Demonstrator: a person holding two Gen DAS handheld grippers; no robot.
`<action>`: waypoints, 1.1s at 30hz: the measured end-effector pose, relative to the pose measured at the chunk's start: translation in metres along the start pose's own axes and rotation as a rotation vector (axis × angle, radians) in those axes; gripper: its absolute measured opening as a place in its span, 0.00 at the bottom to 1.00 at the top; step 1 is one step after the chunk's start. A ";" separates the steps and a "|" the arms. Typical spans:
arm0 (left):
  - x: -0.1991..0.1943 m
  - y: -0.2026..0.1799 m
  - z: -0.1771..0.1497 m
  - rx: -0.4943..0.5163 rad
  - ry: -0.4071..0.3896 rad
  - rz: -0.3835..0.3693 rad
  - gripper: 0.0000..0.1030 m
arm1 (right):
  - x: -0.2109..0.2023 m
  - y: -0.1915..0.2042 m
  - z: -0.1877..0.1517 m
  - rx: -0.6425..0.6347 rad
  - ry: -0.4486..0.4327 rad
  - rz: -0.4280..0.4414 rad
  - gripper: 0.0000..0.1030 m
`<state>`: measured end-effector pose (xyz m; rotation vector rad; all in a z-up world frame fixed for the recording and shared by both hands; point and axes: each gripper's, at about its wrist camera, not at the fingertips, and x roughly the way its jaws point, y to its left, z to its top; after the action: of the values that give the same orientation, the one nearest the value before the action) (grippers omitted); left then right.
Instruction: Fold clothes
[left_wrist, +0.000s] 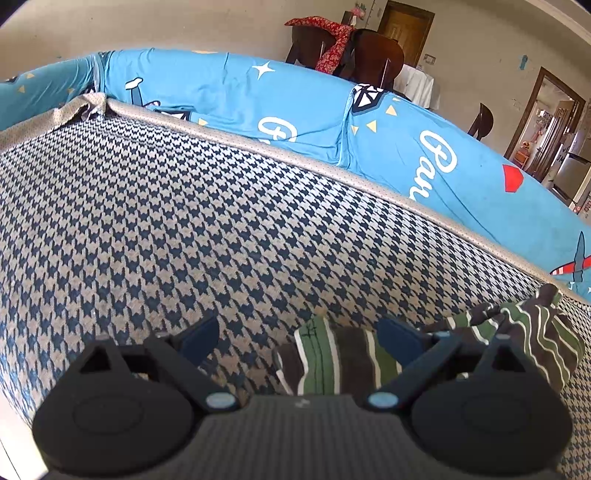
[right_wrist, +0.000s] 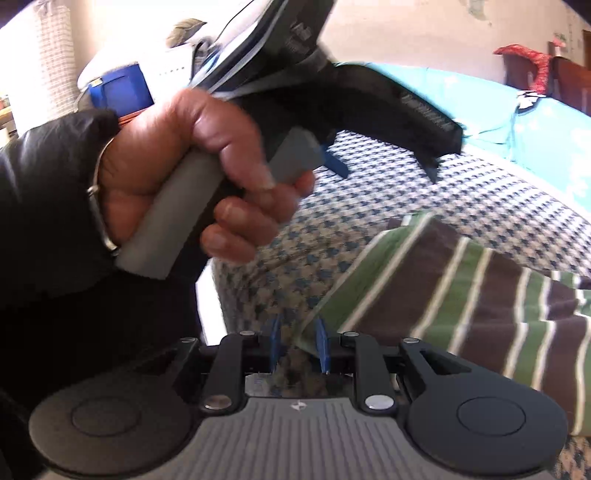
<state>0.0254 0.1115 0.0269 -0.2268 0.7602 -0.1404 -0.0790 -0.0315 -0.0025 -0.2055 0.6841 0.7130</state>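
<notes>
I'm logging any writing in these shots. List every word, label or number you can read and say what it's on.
"Pau": white script on the blue sheet, cut off below by the checked cover.
A second white script word on the same sheet, further left: mostly hidden, only a looped first letter shows, unreadable.
Embossed lettering on the black body of the left gripper, seen from the right wrist: too blurred to read.
Nothing else legible.

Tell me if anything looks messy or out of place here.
The striped garment is bunched in a crumpled heap at its far end rather than lying flat on the checked cover. Nothing looks spilled or damaged.
</notes>
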 end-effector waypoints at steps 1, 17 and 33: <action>0.002 0.000 -0.001 0.000 0.004 -0.002 0.94 | -0.002 -0.004 0.001 0.014 -0.007 -0.017 0.20; 0.009 0.038 0.004 -0.193 0.032 0.034 0.94 | 0.039 -0.017 0.031 0.133 -0.109 -0.190 0.33; -0.005 0.045 0.012 -0.211 -0.028 0.060 0.94 | 0.081 -0.030 0.041 0.127 -0.091 -0.290 0.32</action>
<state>0.0317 0.1574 0.0272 -0.4053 0.7529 0.0007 0.0062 0.0059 -0.0251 -0.1507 0.5955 0.3969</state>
